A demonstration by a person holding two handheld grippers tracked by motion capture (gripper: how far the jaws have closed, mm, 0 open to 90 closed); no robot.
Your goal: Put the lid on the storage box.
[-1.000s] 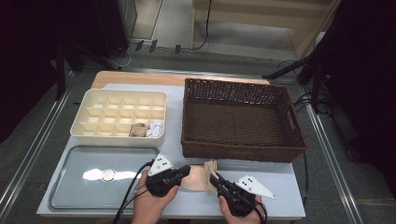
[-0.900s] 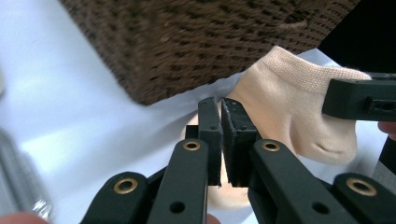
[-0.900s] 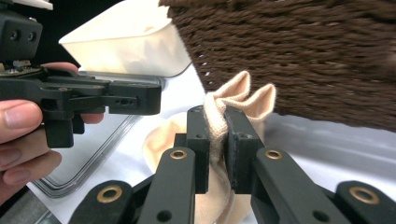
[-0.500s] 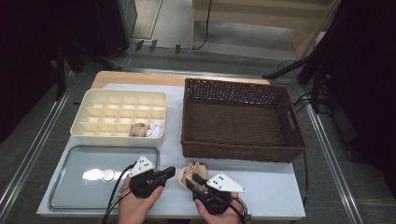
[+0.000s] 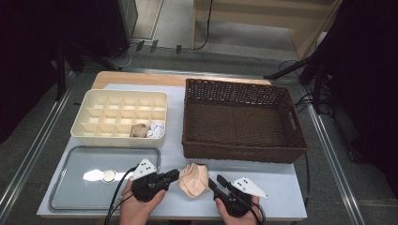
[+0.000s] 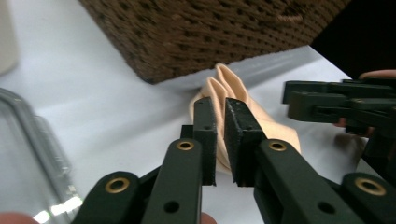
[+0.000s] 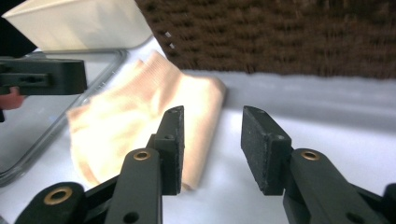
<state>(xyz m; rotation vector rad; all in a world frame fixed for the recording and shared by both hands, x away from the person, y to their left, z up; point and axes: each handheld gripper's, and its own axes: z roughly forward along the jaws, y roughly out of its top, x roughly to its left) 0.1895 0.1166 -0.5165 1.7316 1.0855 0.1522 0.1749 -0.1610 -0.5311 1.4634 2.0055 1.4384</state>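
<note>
A folded peach cloth (image 5: 193, 179) lies on the white table near the front edge, just before the wicker basket. My left gripper (image 5: 176, 174) meets its left edge. In the left gripper view the jaws (image 6: 220, 105) stand nearly together, with a fold of the cloth (image 6: 261, 126) pinched between them. My right gripper (image 5: 212, 180) sits at the cloth's right side. In the right gripper view it (image 7: 212, 140) is open over bare table, and the cloth (image 7: 126, 121) lies under and beyond one jaw.
A brown wicker basket (image 5: 244, 152) stands right behind the cloth. A cream divided box (image 5: 94, 133) at the back left holds a brownish bundle (image 5: 139, 130) and a white one (image 5: 156, 130). A grey metal tray (image 5: 70, 201) with a small round disc (image 5: 109, 176) lies left.
Both hands slid left half a second ago. Since then the right gripper has drawn back to the right of the cloth, while the left one stays at the cloth's left edge.
</note>
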